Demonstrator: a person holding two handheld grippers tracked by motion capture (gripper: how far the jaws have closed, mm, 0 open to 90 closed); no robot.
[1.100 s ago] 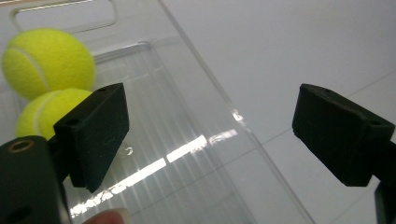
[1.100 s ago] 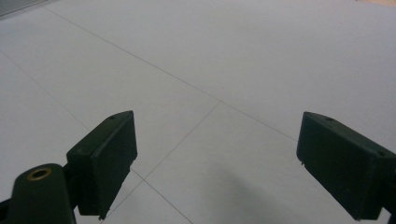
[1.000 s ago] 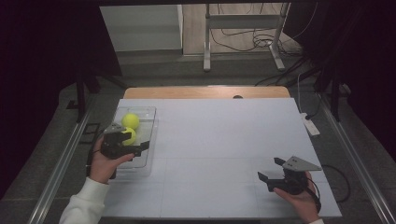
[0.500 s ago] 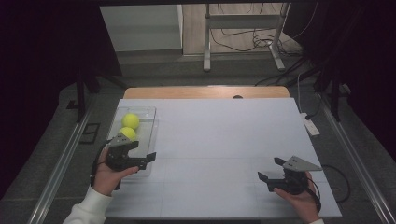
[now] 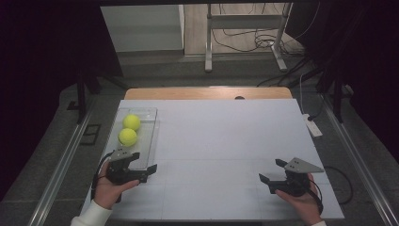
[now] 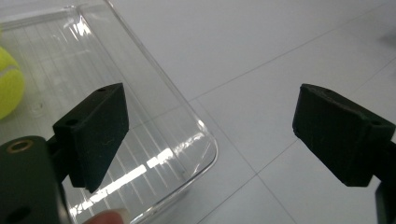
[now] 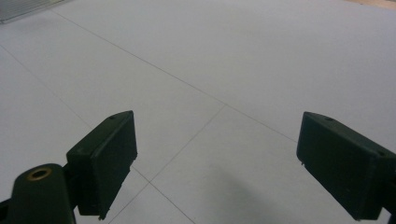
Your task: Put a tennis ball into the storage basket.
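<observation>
Two yellow-green tennis balls lie in a clear plastic tray [image 5: 149, 123] at the table's left side, one ball [image 5: 131, 122] behind the other [image 5: 127, 136]. My left gripper [image 5: 149, 172] hovers just past the tray's near end, open with nothing between its jaws. In the left gripper view the tray's rounded corner [image 6: 205, 154] sits between the jaws, and a ball [image 6: 9, 81] shows at the far left edge. My right gripper [image 5: 272, 172] rests open near the table's front right; its own view [image 7: 215, 158] has bare white table between the jaws.
The white table top [image 5: 226, 141] has thin grid lines. A white power strip [image 5: 311, 125] lies at its right edge. Metal stand legs [image 5: 244, 61] and cables are on the floor beyond the table's far edge.
My left gripper has drawn back toward the near edge, away from the balls and off the tray, and sunk a little. Both balls now lie uncovered. The right gripper has not moved.
</observation>
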